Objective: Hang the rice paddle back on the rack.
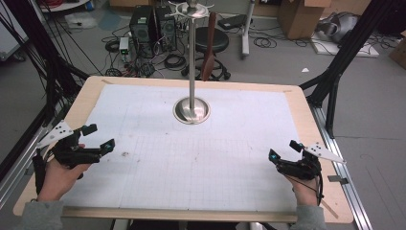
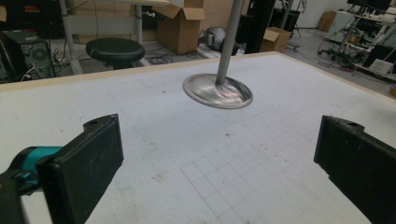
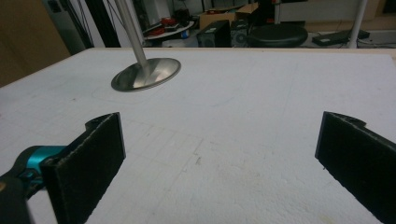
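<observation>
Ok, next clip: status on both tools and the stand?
Left tool open, empty. Right tool open, empty. Metal stand upright mid-table, brown utensil hanging from it, untouched. White mat between them bare.

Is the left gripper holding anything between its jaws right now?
No, the left gripper is open, its two black jaws standing wide apart with only the white table mat between them.

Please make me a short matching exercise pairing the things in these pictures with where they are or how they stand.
Things:
1. left tool
2. right tool
3. metal stand
4. black stool

Places or states:
A. on the floor beyond the table
B. open, near the table's right edge
C. upright on a round base, far middle of the table
D. open, near the table's left edge

Pairs: 1-D, 2-B, 3-C, 4-A
</observation>
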Motion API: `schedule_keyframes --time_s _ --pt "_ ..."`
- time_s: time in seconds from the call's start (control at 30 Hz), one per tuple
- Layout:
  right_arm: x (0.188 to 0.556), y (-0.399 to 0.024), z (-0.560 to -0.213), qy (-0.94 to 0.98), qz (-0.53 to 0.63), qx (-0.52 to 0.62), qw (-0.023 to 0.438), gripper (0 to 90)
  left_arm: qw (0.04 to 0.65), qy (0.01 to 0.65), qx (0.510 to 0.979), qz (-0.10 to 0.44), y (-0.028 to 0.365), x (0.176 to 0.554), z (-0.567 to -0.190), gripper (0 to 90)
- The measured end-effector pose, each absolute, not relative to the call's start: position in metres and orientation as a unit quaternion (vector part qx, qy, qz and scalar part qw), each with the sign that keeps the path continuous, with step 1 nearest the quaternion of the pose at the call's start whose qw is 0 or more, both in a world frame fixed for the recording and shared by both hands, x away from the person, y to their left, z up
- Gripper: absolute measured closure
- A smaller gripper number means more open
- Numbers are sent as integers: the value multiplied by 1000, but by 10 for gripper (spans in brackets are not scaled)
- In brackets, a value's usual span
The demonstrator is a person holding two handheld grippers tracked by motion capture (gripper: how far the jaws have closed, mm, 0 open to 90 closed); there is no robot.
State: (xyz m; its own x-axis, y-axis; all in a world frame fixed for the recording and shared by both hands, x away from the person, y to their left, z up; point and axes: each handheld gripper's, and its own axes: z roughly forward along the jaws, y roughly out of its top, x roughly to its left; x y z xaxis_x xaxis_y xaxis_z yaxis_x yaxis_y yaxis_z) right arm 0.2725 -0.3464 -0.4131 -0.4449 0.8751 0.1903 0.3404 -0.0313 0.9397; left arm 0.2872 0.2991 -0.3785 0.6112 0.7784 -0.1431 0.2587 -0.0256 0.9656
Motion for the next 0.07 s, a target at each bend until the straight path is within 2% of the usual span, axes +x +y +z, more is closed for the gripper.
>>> schedule_keyframes --time_s 0.07 --pt "272 -346 -413 651 546 467 245 4 587 381 679 222 298 287 -378 18"
